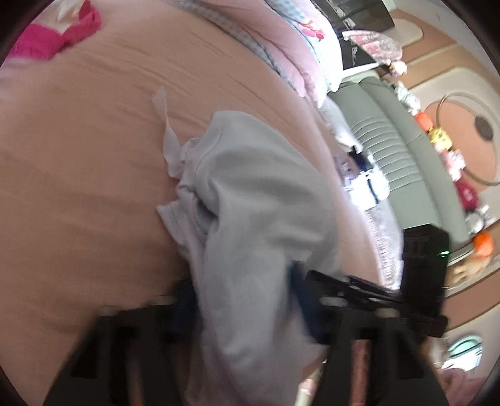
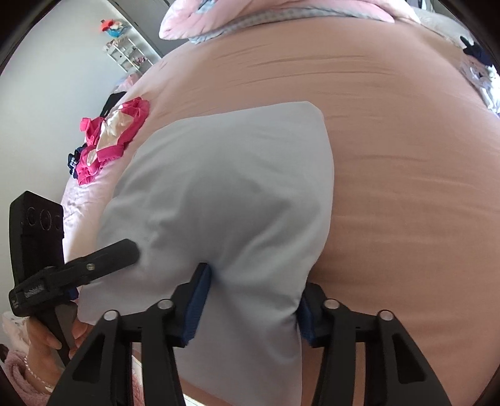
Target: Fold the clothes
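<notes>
A pale blue-grey garment (image 2: 225, 193) lies bunched on the pink bed sheet (image 2: 390, 156). My right gripper (image 2: 250, 309) is shut on the garment's near edge, with cloth bulging between its blue-padded fingers (image 2: 197, 306). My left gripper (image 1: 243, 306) is shut on the same garment (image 1: 250, 200), which drapes over and hides most of its fingers. The left view is blurred. The left gripper also shows at the left of the right wrist view (image 2: 103, 259), beside the garment. A white ribbon or tie (image 1: 167, 137) trails from the garment onto the sheet.
A pink and cream garment (image 2: 109, 140) lies at the bed's left edge, also seen in the left wrist view (image 1: 56, 34). Pink pillows and bedding (image 2: 250, 18) are at the head. A grey padded headboard (image 1: 393, 150) with toys and more clothes (image 1: 362, 181) flank the bed.
</notes>
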A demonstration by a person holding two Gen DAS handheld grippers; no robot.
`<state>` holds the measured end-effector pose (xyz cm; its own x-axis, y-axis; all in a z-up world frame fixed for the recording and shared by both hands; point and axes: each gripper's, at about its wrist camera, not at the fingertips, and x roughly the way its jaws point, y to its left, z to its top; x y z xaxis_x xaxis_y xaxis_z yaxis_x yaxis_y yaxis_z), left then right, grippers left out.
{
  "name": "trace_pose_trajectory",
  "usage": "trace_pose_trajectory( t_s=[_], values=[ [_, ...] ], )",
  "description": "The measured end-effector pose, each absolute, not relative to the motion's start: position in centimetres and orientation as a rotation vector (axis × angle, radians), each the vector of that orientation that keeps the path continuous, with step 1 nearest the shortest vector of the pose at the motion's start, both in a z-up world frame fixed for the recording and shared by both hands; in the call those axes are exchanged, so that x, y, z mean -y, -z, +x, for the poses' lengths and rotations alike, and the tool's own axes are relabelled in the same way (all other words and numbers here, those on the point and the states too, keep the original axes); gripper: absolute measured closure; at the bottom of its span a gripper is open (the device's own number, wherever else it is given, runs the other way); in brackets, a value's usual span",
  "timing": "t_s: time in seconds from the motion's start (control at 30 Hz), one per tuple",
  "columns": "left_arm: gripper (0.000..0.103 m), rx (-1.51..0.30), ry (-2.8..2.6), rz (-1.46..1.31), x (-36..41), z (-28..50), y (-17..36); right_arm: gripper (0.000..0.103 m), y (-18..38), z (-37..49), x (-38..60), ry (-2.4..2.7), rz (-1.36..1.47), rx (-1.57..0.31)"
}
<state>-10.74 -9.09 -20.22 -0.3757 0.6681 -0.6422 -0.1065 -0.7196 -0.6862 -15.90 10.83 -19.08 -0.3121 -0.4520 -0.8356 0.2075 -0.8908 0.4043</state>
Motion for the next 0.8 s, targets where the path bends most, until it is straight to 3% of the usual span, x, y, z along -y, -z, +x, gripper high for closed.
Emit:
trace_pose_trajectory(
  t_s=[0.03,0.1,0.33,0.43,0.8],
  values=[
    [0.080,0.785,-2.123,-1.368,9.2,-10.8,20.3,0.070,19.1,-15.6,-10.8,2.227,1.524,0.345],
    [0.083,0.826,-2.113,-1.364,9.6,-10.7,20.4,0.073,19.2,-15.2,-10.8,2.207,1.510,0.414],
    [0.084,0.804,-2.108,-1.358,9.4,-10.7,20.2,0.071,20.0,-14.9,-13.7,2.166,1.502,0.555],
    [0.087,0.648,-2.219,-1.303,8.0,-9.6,17.4,0.077,20.2,-14.8,-14.9,2.151,1.499,0.601],
    [0.087,0.531,-2.240,-1.135,1.2,-8.4,8.8,0.077,11.7,-12.8,-22.3,2.216,1.339,0.667]
  ],
)
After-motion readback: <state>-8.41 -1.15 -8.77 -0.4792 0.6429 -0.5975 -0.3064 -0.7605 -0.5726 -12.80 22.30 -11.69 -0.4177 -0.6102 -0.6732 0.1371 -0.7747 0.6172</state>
